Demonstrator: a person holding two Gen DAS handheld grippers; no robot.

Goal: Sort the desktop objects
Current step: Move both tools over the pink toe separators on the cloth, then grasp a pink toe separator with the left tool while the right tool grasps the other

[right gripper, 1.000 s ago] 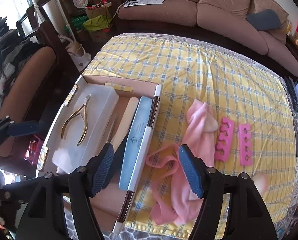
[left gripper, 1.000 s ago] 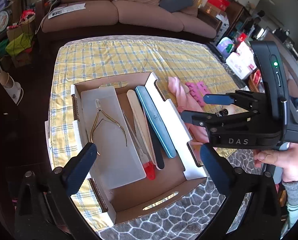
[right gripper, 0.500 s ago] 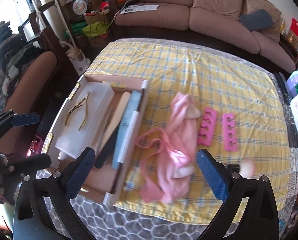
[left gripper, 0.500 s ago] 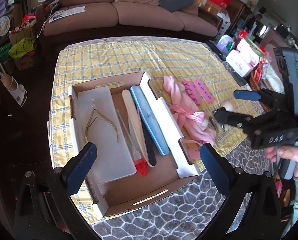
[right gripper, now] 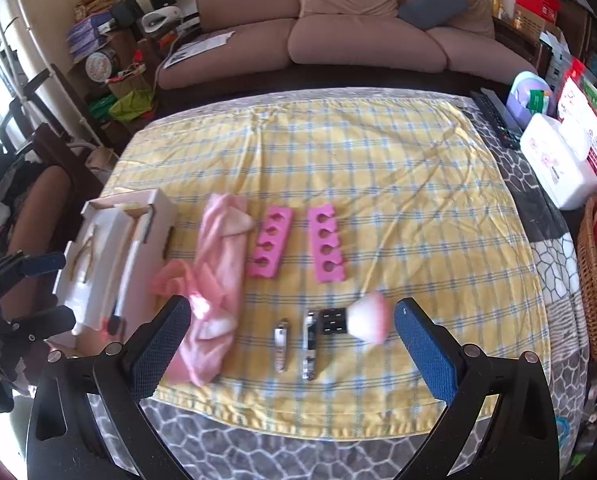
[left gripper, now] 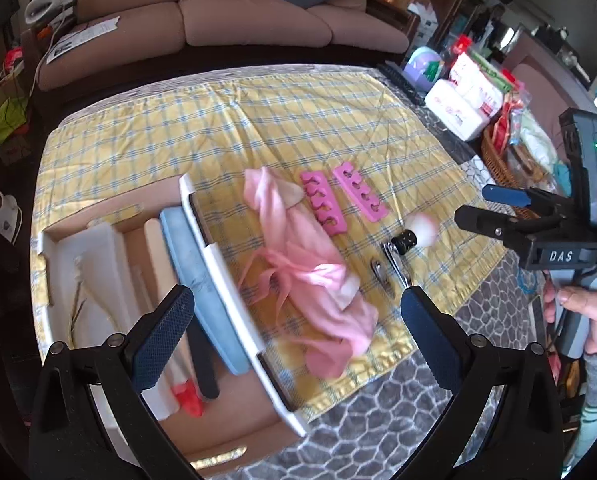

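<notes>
The right claw [right gripper: 290,332] stands spread as wide as it goes, nothing between its blue pads, above the near hem of the yellow checked cloth [right gripper: 378,168] on the surface. Just beyond lie two nail clippers [right gripper: 281,345], a little blurred, and a black-handled brush [right gripper: 358,320] with its pink tuft smeared. The left claw [left gripper: 294,332] is likewise spread and empty; its finger hides part of the blue nail buffer [left gripper: 202,280] in the cardboard box [left gripper: 234,432], whose contents blur together. The pink cloth [left gripper: 310,276] sprawls beside the box wall. Farther out lie two pink toe separators [right gripper: 298,240], then bare cloth to the far edge. Since the earlier frames the right claw has widened and both views have slid away from the box toward the loose items.
</notes>
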